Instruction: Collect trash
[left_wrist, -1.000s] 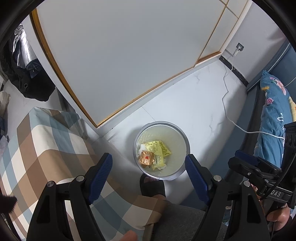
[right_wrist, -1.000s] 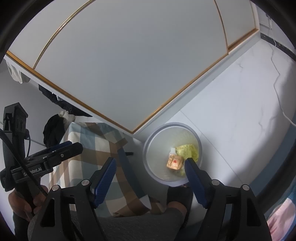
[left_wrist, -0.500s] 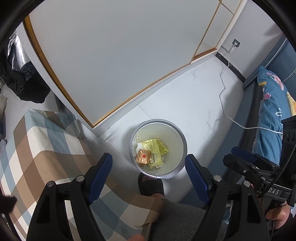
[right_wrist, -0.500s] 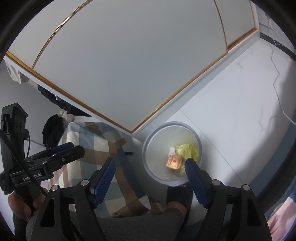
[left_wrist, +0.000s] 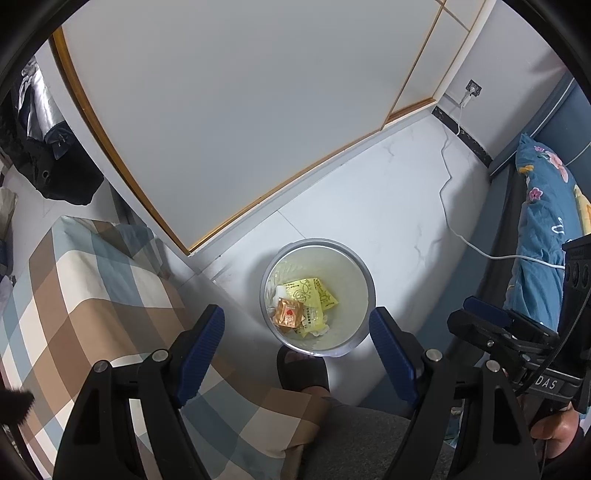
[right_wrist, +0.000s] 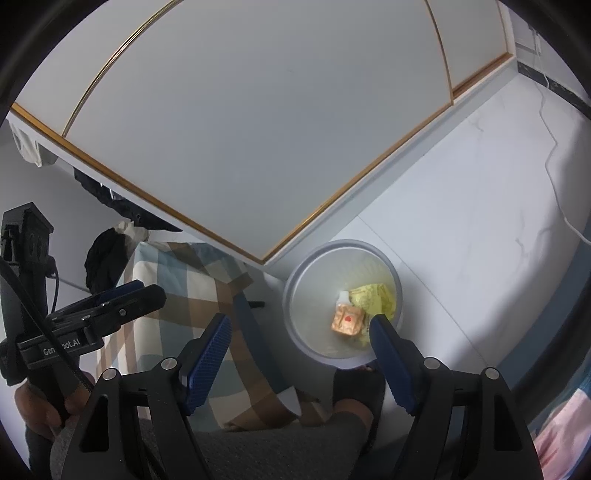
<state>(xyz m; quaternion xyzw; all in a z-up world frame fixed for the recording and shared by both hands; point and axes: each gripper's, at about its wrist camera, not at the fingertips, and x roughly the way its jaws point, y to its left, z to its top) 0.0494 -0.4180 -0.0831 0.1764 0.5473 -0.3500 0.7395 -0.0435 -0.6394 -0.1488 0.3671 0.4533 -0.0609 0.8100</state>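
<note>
A round grey trash bin (left_wrist: 364, 273) stands on the white floor below me; it also shows in the right wrist view (right_wrist: 295, 295). Inside lie a yellow wrapper (left_wrist: 314, 295), an orange packet (left_wrist: 289, 313) and white scraps. The same yellow wrapper (right_wrist: 373, 297) and orange packet (right_wrist: 347, 320) show in the right wrist view. My left gripper (left_wrist: 295, 338) is open and empty, held high above the bin. My right gripper (right_wrist: 299, 345) is open and empty too, also above the bin. Each gripper shows in the other's view: the right one (left_wrist: 495, 325) and the left one (right_wrist: 122, 299).
A checked blue and brown cloth (left_wrist: 92, 295) covers a surface left of the bin. A white wardrobe door (left_wrist: 240, 110) rises behind it. A white cable (left_wrist: 480, 247) runs across the floor to a bed with floral bedding (left_wrist: 543, 229). A foot in a black slipper (left_wrist: 303, 369) is beside the bin.
The left gripper's view has drifted slightly, the bin sliding a little left and down. Both grippers stay open and empty. The right view is nearly unchanged.
</note>
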